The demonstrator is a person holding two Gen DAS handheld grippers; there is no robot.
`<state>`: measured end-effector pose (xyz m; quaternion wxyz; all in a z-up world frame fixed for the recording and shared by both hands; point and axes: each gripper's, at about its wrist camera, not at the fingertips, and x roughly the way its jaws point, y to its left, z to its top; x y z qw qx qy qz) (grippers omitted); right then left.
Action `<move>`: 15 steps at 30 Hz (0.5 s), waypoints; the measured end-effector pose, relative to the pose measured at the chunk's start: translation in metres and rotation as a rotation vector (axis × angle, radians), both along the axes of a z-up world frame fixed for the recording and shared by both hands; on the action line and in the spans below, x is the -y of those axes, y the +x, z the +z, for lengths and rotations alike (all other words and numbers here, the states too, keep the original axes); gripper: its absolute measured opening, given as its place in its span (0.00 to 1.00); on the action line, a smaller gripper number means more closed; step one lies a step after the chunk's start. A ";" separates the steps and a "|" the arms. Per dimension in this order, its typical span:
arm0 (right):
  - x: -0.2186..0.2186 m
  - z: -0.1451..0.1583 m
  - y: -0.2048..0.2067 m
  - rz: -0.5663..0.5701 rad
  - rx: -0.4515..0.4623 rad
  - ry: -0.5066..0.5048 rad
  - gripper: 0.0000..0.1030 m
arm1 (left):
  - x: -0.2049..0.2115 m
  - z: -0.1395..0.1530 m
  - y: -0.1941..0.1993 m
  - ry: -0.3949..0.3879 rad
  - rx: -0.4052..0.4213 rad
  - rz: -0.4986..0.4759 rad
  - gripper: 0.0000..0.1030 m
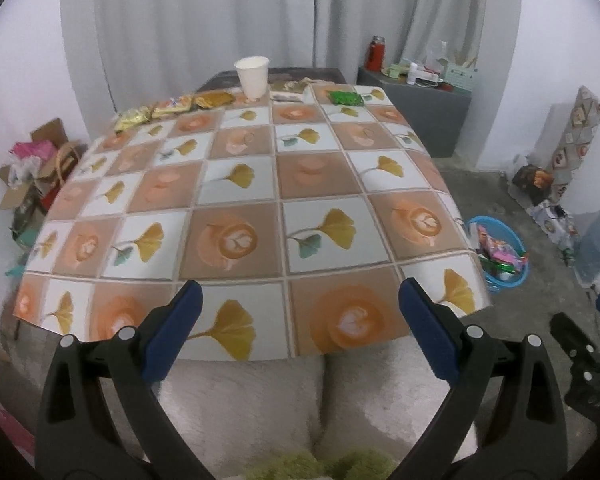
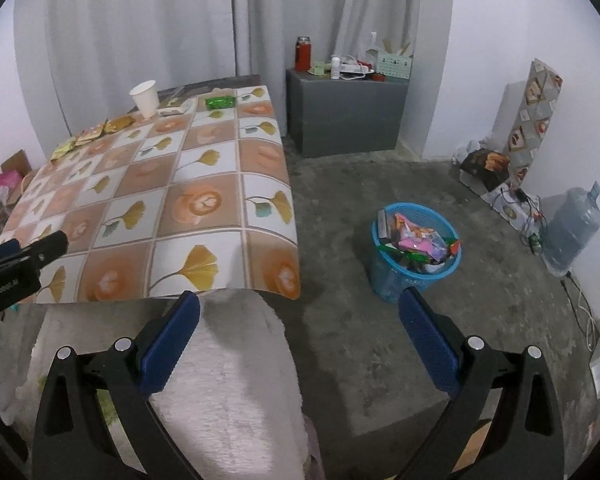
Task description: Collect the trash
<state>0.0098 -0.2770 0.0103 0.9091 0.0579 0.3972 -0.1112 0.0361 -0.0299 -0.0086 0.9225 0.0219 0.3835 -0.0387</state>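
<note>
A table with a leaf-and-coffee patterned cloth (image 1: 260, 200) carries trash along its far edge: a white paper cup (image 1: 252, 76), yellow and gold snack wrappers (image 1: 172, 110), a green wrapper (image 1: 345, 98) and a flat pale packet (image 1: 288, 96). The cup (image 2: 145, 98) and the green wrapper (image 2: 220, 102) also show in the right wrist view. A blue basket (image 2: 414, 252) full of wrappers stands on the floor right of the table. My left gripper (image 1: 300, 320) is open and empty over the table's near edge. My right gripper (image 2: 300, 332) is open and empty, low beside the table's near right corner.
A grey cabinet (image 2: 344, 116) with a red flask and small items stands at the back. A water jug (image 2: 574, 232), boxes and cables line the right wall. Cardboard boxes (image 1: 28, 176) sit left of the table. A pale fuzzy cushion (image 1: 320, 400) lies below the grippers.
</note>
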 end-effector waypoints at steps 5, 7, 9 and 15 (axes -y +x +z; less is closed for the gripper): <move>0.010 0.000 0.001 -0.033 -0.003 -0.012 0.94 | 0.002 0.004 0.000 0.056 0.030 0.013 0.92; 0.013 0.000 0.000 -0.045 -0.004 -0.015 0.94 | 0.002 0.005 0.001 0.051 0.026 0.019 0.92; 0.017 0.000 0.000 -0.059 -0.006 -0.025 0.94 | 0.002 0.006 0.001 0.045 0.023 0.023 0.92; 0.031 0.005 -0.005 -0.097 0.000 -0.047 0.94 | 0.009 0.013 0.001 0.026 0.033 0.007 0.92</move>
